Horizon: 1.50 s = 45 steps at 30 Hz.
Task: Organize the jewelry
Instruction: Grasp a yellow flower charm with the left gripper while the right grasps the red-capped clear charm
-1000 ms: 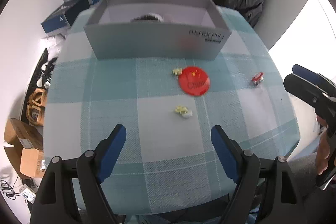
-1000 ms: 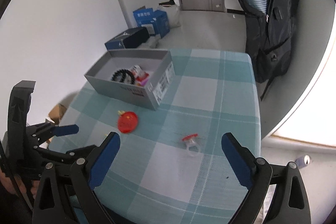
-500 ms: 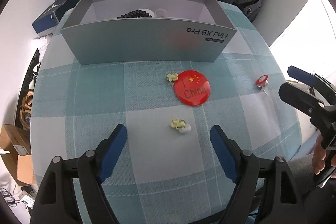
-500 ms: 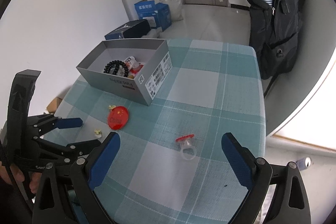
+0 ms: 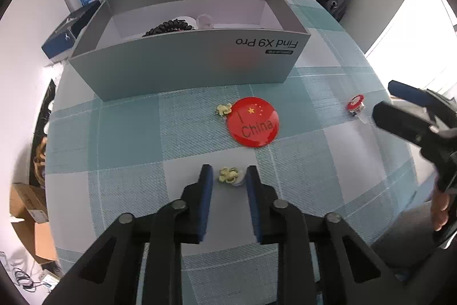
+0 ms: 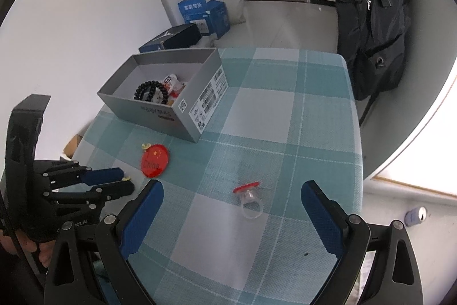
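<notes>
Bright daylight from the blown-out right edge, soft shadows, sharp centre, fisheye bending, dark corners.

"Find X9 Pro" upside down on grey box point(image 5: 182, 67), "China" on red badge point(image 5: 253, 125)

The right gripper point(image 6: 231, 207) hangs wide open over the checked tabletop point(image 6: 285, 110), a clear ring point(image 6: 250, 200) with a red top lying between its fingers point(image 6: 142, 216); the left gripper point(image 6: 125, 180), closing, sits by a red badge point(image 6: 155, 164); the grey box point(image 6: 171, 116) holds black beads point(image 6: 151, 92)
</notes>
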Motion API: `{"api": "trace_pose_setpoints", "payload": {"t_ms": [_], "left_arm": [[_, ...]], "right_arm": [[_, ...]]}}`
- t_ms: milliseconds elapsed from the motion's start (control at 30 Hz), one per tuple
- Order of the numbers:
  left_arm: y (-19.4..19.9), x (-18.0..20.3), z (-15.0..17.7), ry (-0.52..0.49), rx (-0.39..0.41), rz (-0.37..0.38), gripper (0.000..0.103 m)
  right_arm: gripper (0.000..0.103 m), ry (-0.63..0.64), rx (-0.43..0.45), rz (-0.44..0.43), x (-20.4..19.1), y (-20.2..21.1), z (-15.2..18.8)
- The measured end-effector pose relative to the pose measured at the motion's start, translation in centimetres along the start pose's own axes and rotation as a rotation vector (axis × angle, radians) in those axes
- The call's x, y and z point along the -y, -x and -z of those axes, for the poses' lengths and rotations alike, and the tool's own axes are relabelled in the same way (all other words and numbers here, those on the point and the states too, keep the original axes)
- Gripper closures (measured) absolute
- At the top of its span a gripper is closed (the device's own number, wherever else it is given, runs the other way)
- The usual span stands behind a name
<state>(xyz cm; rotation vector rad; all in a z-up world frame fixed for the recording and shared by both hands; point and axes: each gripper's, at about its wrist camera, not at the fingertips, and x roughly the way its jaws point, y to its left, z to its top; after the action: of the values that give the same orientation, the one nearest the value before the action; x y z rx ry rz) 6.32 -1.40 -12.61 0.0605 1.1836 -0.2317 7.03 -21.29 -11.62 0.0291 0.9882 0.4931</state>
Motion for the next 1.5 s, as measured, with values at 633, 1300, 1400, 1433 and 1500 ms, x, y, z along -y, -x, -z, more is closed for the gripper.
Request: {"api": "trace_pose_setpoints", "payload": {"t_ms": [633, 1300, 1400, 1433, 1500], "left_arm": [[2.4, -1.3, -1.0, 0.065, 0.087, -0.024, 0.088], [3.0, -3.3, -1.8, 0.16, 0.087, 0.01, 0.088], [3.4, -3.3, -2.1, 0.166, 0.101, 0.015, 0.088], [3.5, -3.3, -2.2, 0.165, 0.108, 0.016, 0.088], [3.9, -3.3, -2.4, 0.166, 0.121, 0.017, 0.088]], "right_arm": [[0.021, -0.005, -0.078, 0.016, 0.8, -1.9, 0.6], [0.087, 0.09, -0.069, 0.107, -0.3, -2.8, 0.7], [0.087, 0.059, -0.061, 0.087, -0.2, -2.5, 0.3], [0.087, 0.054, -0.057, 0.084, -0.3, -2.4, 0.2], [0.087, 0.047, -0.049, 0.073, -0.5, -2.2, -0.2]]}}
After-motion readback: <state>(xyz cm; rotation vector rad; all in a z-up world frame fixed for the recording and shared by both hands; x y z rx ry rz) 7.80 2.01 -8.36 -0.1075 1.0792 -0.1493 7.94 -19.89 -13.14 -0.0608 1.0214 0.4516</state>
